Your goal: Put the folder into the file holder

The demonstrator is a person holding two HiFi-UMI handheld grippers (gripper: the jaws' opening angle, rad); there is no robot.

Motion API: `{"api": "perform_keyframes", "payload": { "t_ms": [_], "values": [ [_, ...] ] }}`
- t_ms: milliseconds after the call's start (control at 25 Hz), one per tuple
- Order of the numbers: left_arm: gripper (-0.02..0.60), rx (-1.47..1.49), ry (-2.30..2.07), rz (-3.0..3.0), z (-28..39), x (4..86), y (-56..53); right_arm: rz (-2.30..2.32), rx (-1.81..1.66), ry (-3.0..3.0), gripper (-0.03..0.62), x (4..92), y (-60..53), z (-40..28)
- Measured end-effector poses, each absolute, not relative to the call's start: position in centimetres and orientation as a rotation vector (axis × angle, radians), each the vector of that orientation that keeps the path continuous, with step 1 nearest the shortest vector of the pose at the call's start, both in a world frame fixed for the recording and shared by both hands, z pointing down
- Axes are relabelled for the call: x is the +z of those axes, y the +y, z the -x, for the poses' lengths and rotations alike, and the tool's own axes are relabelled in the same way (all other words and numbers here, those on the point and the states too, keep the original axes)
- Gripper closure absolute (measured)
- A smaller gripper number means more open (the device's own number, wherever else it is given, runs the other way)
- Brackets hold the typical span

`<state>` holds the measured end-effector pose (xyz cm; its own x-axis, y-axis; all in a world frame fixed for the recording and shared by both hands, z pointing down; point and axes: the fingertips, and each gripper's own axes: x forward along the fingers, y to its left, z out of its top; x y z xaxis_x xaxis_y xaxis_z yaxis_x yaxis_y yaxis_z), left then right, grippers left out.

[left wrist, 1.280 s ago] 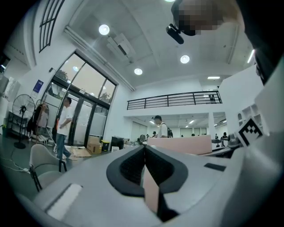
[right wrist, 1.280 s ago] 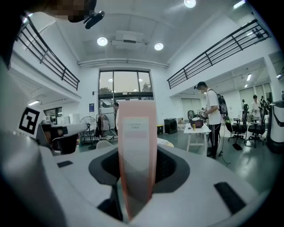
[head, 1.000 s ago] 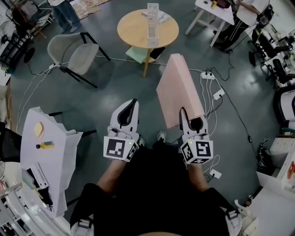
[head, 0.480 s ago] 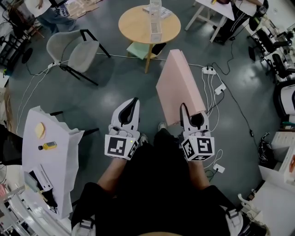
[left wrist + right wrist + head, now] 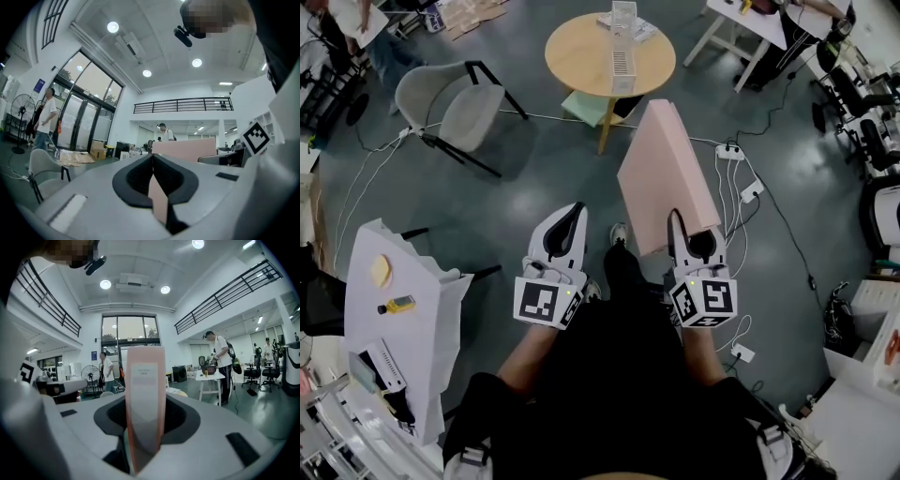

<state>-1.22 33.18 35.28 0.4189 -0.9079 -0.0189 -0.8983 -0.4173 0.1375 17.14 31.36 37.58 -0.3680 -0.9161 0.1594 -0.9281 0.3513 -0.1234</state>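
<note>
Right gripper still clamps the folder; left gripper stays closed, empty; a shoe has stepped toward the table.

— What colour is the folder?
— Pale pink all over, with a greyish label on its narrow edge.
— And the tools?
— The left hand-held gripper and the right hand-held gripper are white with black pads. Each carries a cube of black-and-white square markers.
— Farther off?
— A tan round counter with a white file holder. To the left is a grey chair with black legs. The floor is dark grey-green.
</note>
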Motion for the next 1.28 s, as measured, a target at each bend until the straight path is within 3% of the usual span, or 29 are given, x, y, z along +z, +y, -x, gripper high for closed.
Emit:
{"api": "perform_keyframes", "payload": {
  "t_ms": [760, 1280],
  "values": [
    [0.575, -0.131, -1.728, -2.508, -2.3, 33.8, 12.8, -1.615, 0.311, -2.606, 0.448, 37.1, 9.7, -19.6],
    [0.575, -0.121, -1.776, -2.468, -3.2, 34.0, 7.2, -1.587, 0.336, -2.62, 0.45, 37.7, 2.9, -20.7]
  ]
}}
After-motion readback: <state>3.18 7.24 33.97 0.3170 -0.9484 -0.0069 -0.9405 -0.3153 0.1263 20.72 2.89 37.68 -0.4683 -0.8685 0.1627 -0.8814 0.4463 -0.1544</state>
